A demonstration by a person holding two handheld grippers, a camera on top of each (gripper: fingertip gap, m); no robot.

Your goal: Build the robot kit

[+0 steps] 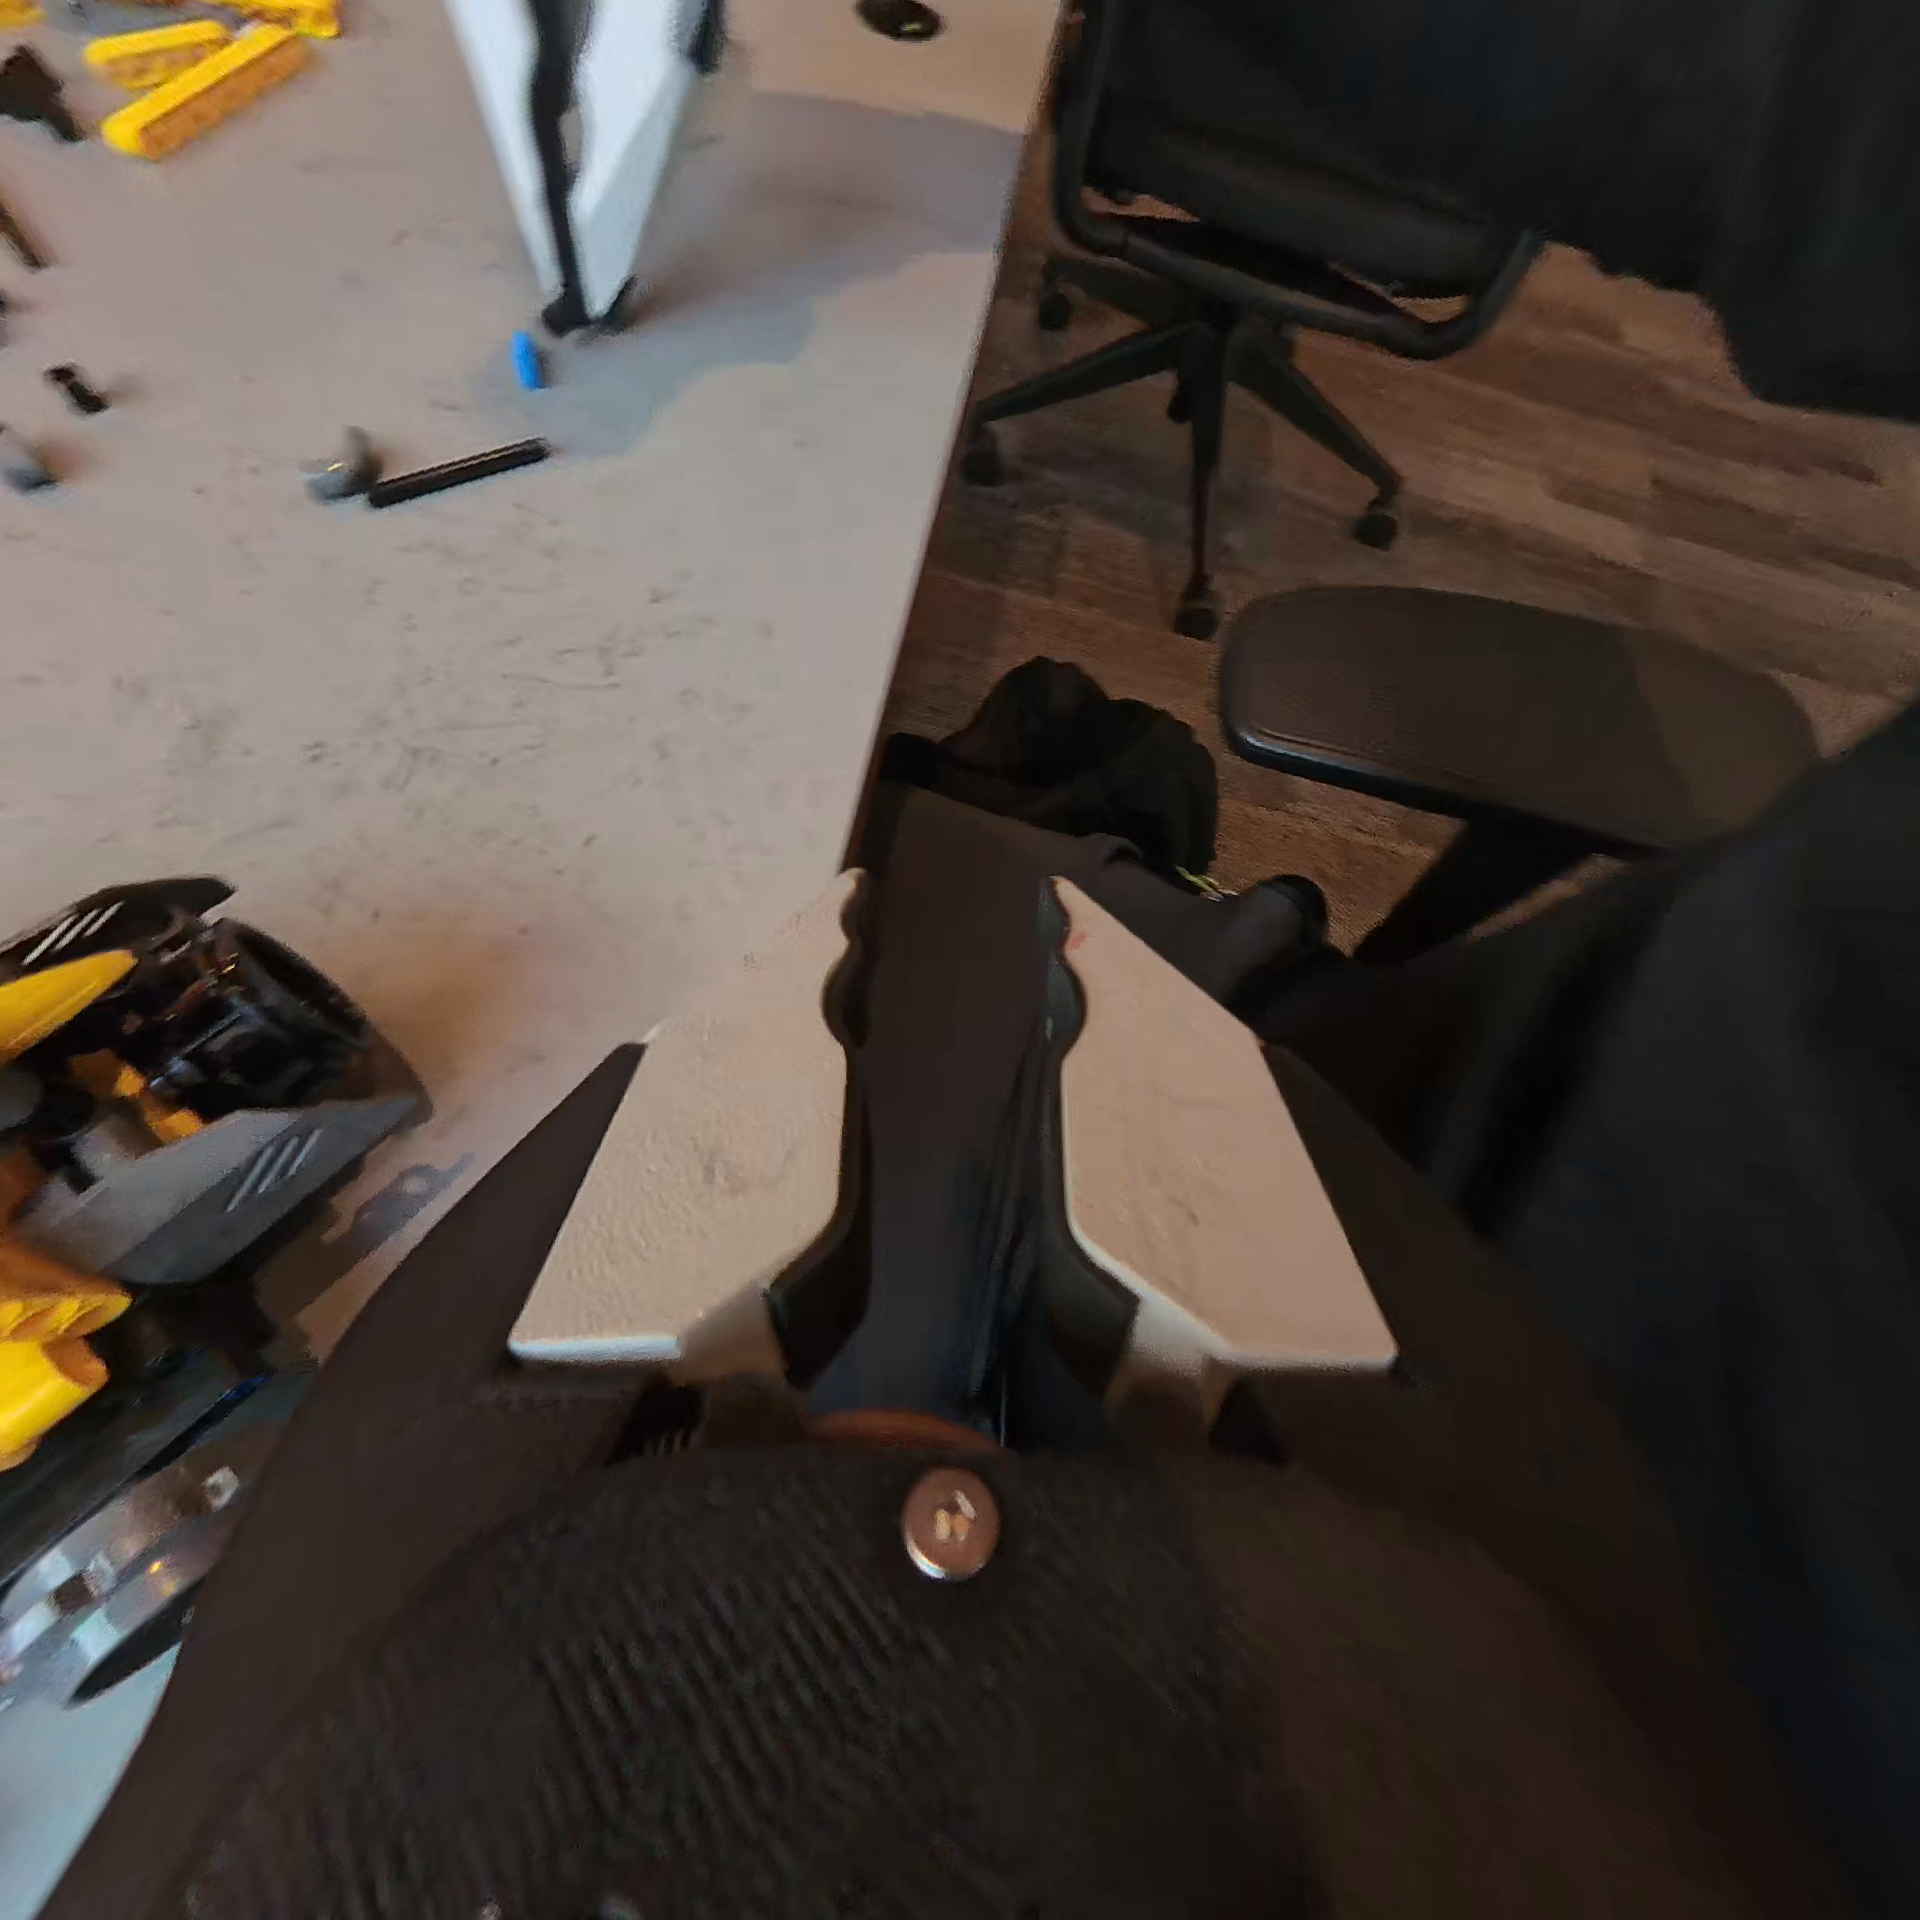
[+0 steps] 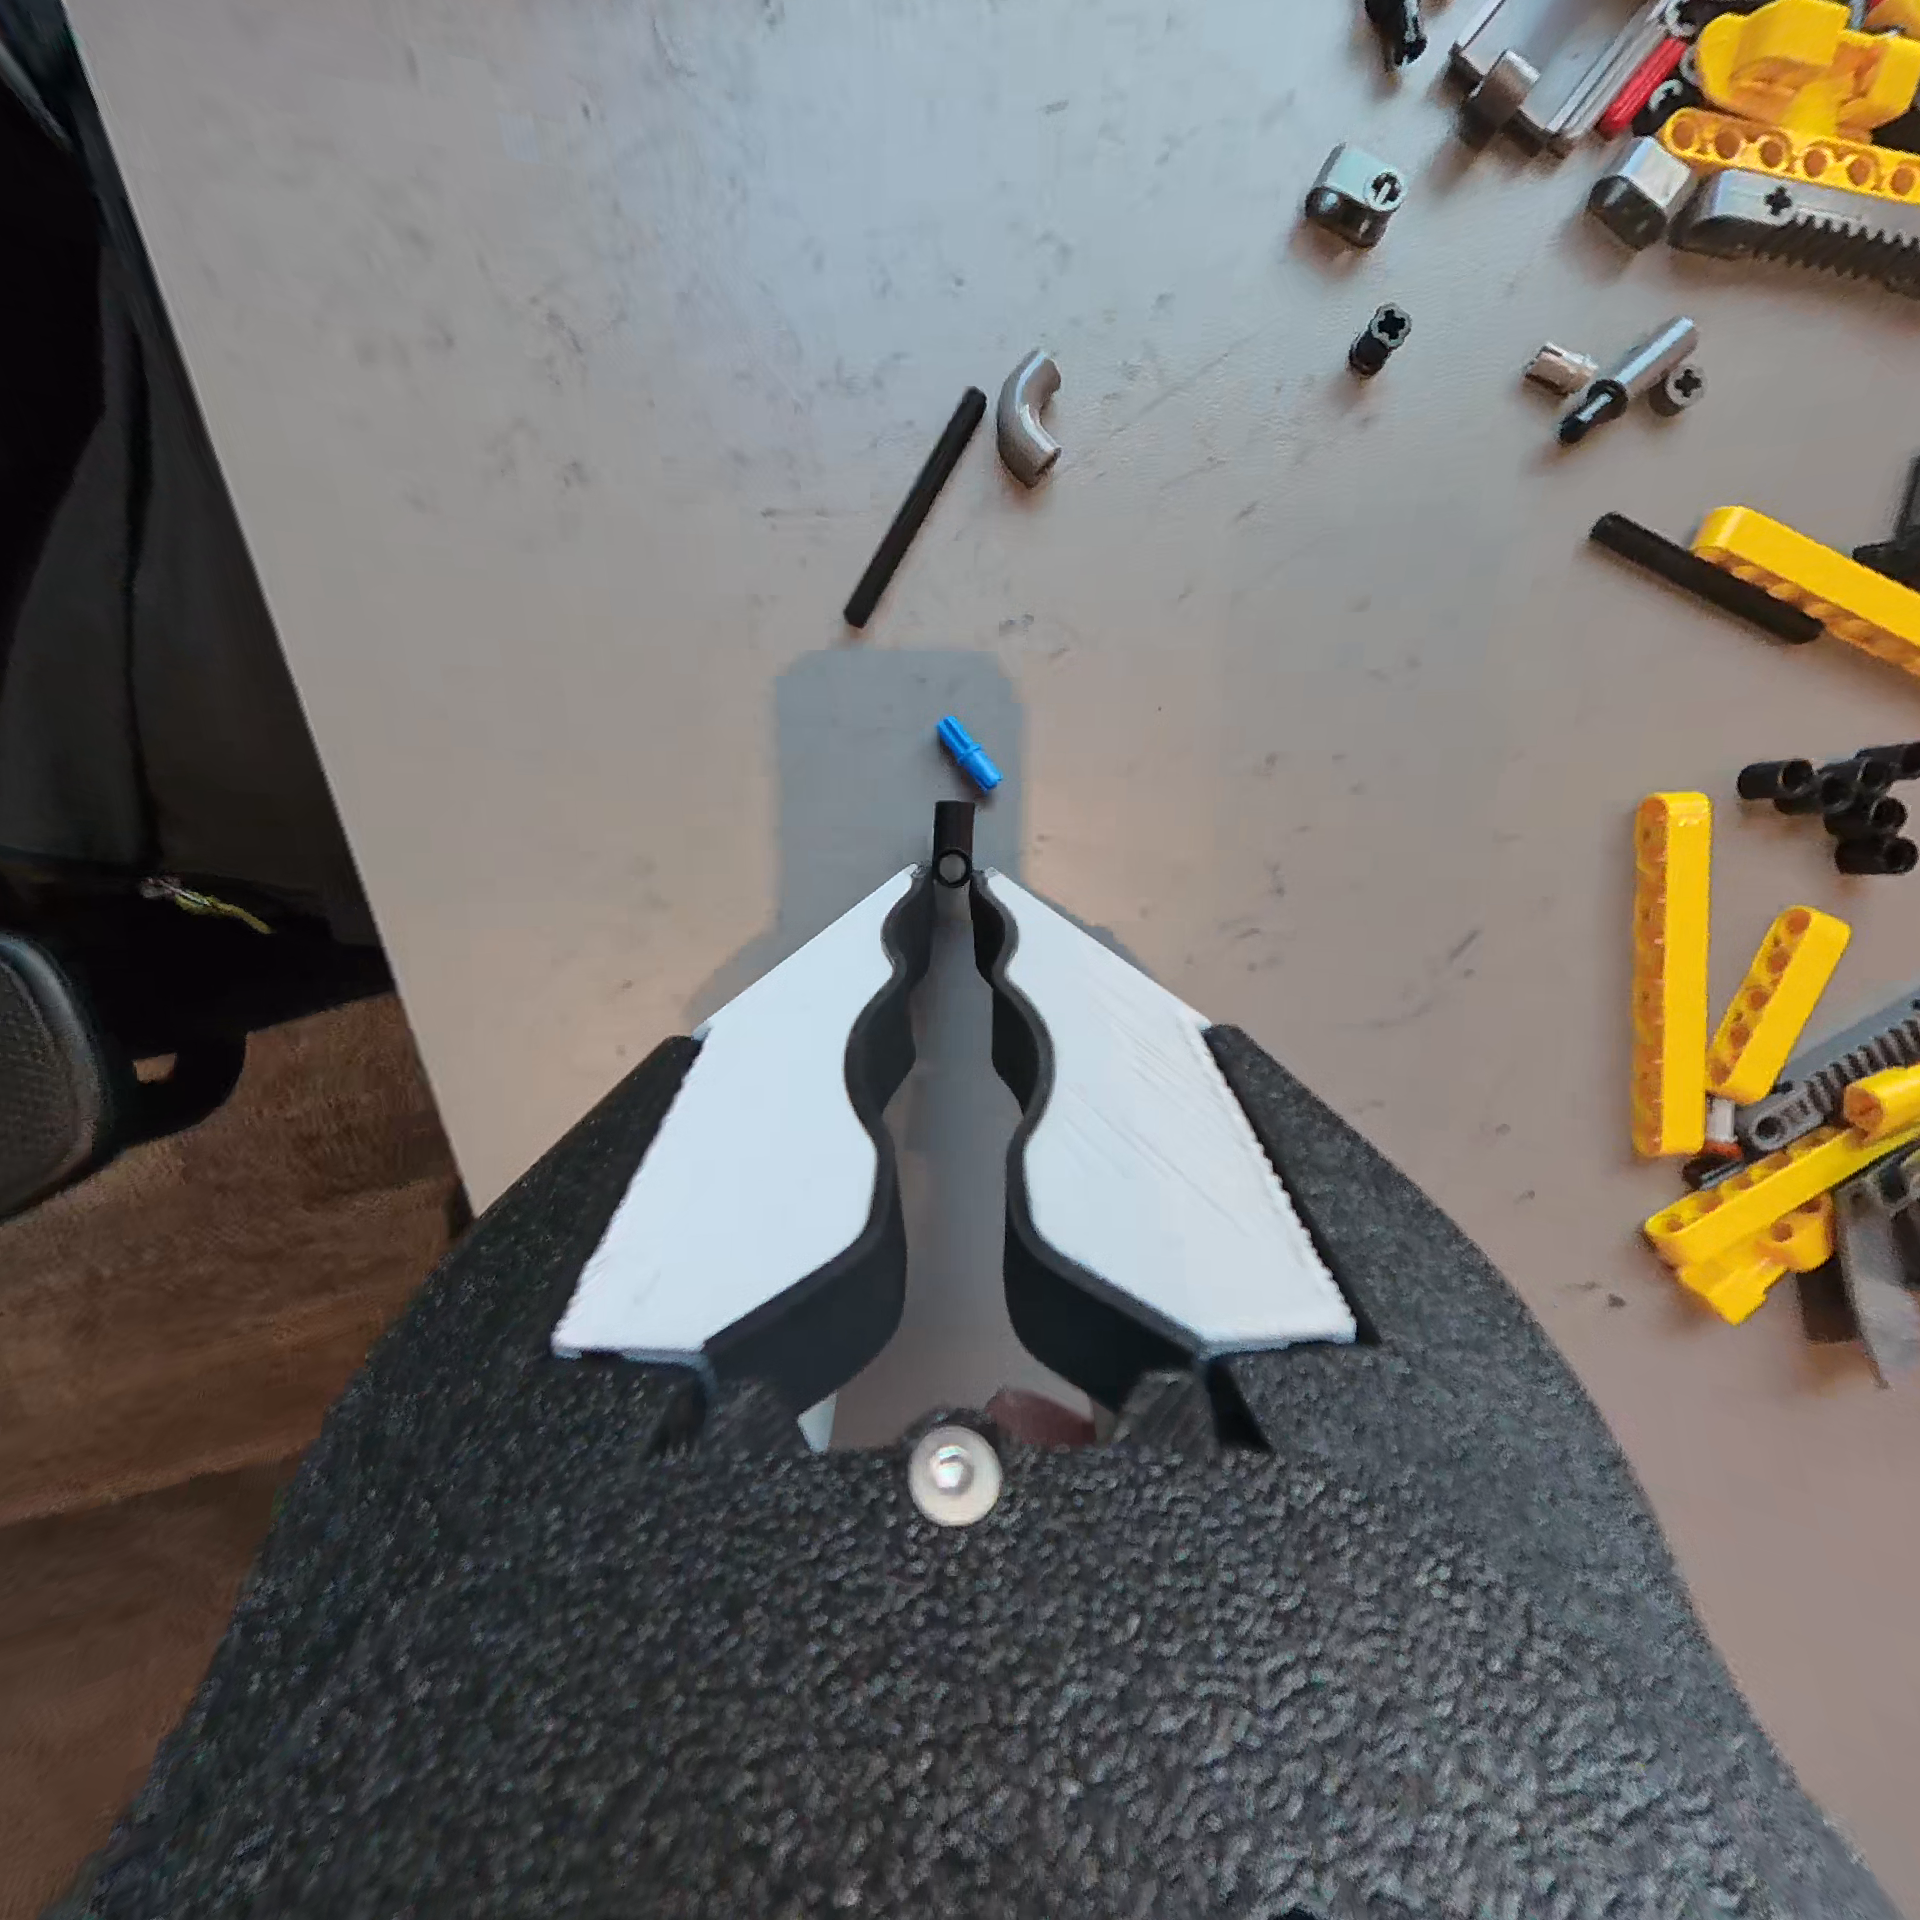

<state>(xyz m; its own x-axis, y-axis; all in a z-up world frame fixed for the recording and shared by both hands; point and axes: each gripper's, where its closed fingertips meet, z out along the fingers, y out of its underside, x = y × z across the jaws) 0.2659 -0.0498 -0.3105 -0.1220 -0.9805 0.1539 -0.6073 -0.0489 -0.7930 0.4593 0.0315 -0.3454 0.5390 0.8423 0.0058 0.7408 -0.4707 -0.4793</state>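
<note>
My right gripper (image 2: pixel 950 871) is shut on a small black tubular connector (image 2: pixel 952 844). It is pinched at the very fingertips and sticks out forward, just above the grey table (image 2: pixel 520 416). A small blue pin (image 2: pixel 968 751) lies on the table just ahead of it. In the left wrist view the right gripper (image 1: pixel 582 301) stands tips-down beside that blue pin (image 1: pixel 528 358). My left gripper (image 1: pixel 951 894) is open and holds nothing. It hangs over the table's right edge (image 1: pixel 914 582), and only a person's dark trousers (image 1: pixel 956 1039) show through the gap.
A black axle (image 2: pixel 914 509) and a grey elbow piece (image 2: pixel 1029 431) lie ahead. Yellow beams (image 2: pixel 1670 966) and several grey and black parts lie to the right. A yellow and black model (image 1: pixel 156 1091) sits left of my left gripper. Office chairs (image 1: pixel 1247 239) stand beyond the edge. The grippers' ends are close to 20 centimeters from one another.
</note>
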